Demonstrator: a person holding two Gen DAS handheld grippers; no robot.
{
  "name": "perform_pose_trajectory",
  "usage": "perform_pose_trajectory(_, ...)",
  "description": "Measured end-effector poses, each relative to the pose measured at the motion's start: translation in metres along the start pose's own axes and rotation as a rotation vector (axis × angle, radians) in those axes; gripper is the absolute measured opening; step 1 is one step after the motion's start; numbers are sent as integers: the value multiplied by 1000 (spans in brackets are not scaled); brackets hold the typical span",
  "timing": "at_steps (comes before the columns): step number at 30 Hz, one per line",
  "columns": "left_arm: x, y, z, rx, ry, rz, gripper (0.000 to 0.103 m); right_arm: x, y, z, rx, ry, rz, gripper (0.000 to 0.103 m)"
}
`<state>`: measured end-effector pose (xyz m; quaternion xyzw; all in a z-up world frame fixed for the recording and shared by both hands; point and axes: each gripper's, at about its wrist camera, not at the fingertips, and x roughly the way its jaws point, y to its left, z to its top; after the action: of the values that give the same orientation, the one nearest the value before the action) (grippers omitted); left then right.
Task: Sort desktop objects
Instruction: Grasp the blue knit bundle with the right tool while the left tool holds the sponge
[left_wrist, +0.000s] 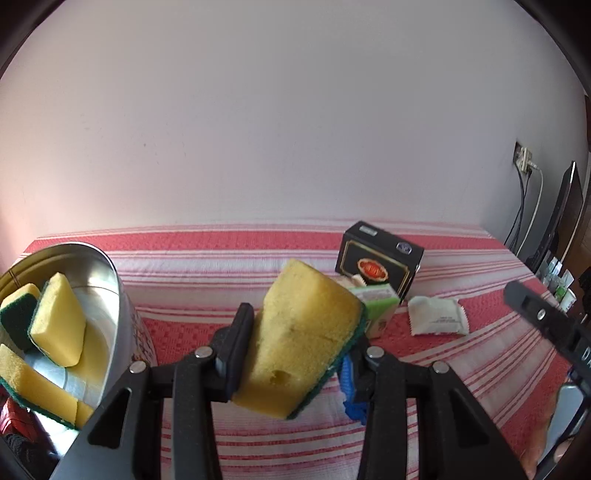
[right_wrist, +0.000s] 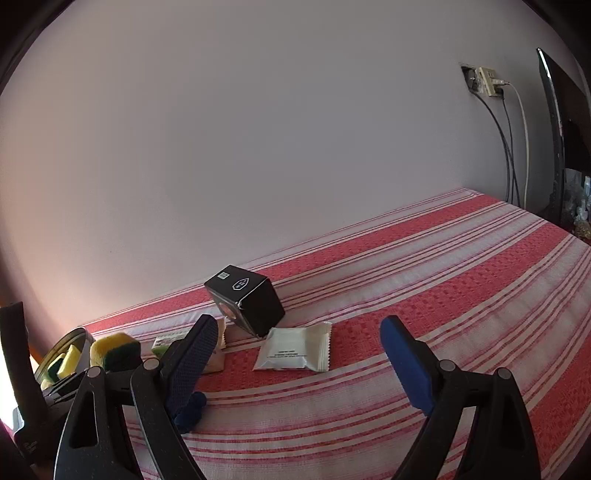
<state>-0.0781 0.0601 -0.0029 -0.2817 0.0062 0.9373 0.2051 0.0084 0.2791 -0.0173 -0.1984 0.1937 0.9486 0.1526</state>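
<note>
A red-and-white striped cloth (right_wrist: 424, 295) covers the surface against a plain wall. At its left end stands a round metal tin (left_wrist: 110, 295) holding three yellow sponges with green scouring backs. A black box (right_wrist: 245, 299) sits tilted near the middle, with a white sachet (right_wrist: 295, 350) just in front of it and a green-and-white packet (left_wrist: 376, 306) beside it. The left gripper (left_wrist: 299, 350) is clamped on a yellow sponge (left_wrist: 306, 332), pitted, green-backed, lifted clear of the cloth to the right of the tin. The right gripper (right_wrist: 299, 354) stands wide apart, nothing between its blue pads.
</note>
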Motion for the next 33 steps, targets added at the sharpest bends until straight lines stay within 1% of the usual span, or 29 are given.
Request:
perform_pose_trajectory(3,-22,7,7,-24,-101,9,40,8,10,-4,-26,67,101,92)
perform_pose_trajectory(5,-28,14,11,-39,-150,19,40,12,24,-9,-90,88,131,90)
perform_pose_trajectory(6,-31,18,12,-46,-162,29,40,14,33,-12,-132,97,142,88)
perform_pose_trajectory(8,-30,24,14,-63,-171,44,40,20,49,-17,-193,148,205,84)
perform_pose_trajectory(11,-36,34,16,-88,-183,53,40,34,66,-26,-209,244,269,82)
perform_pose_trajectory(12,-37,36,17,-97,-188,54,40,42,73,-30,-220,289,270,75)
perform_pose_trajectory(14,-39,40,18,-110,-199,56,40,59,86,-38,-255,378,239,67)
perform_pose_trajectory(15,-40,39,18,-112,-202,57,40,66,91,-41,-262,413,228,64)
perform_pose_trajectory(18,-39,37,18,-100,-206,75,40,79,100,-46,-248,464,244,64)
perform_pose_trajectory(19,-38,36,18,-92,-205,85,40,80,106,-47,-275,461,230,64)
perform_pose_trajectory(20,-36,33,18,-85,-203,96,40,80,112,-48,-302,468,225,60)
perform_pose_trajectory(21,-34,32,18,-80,-201,104,40,81,116,-50,-328,467,220,42)
perform_pose_trajectory(22,-30,28,19,-76,-196,108,40,81,120,-52,-344,474,238,38)
perform_pose_trajectory(24,-26,26,19,-70,-187,110,40,79,122,-52,-349,473,249,38)
perform_pose_trajectory(27,-20,21,18,-65,-183,122,40,75,113,-47,-297,442,280,38)
perform_pose_trajectory(30,-19,22,18,-66,-184,125,40,56,98,-35,-232,333,307,38)
perform_pose_trajectory(33,-20,22,16,-64,-192,129,40,33,91,-29,-212,200,281,38)
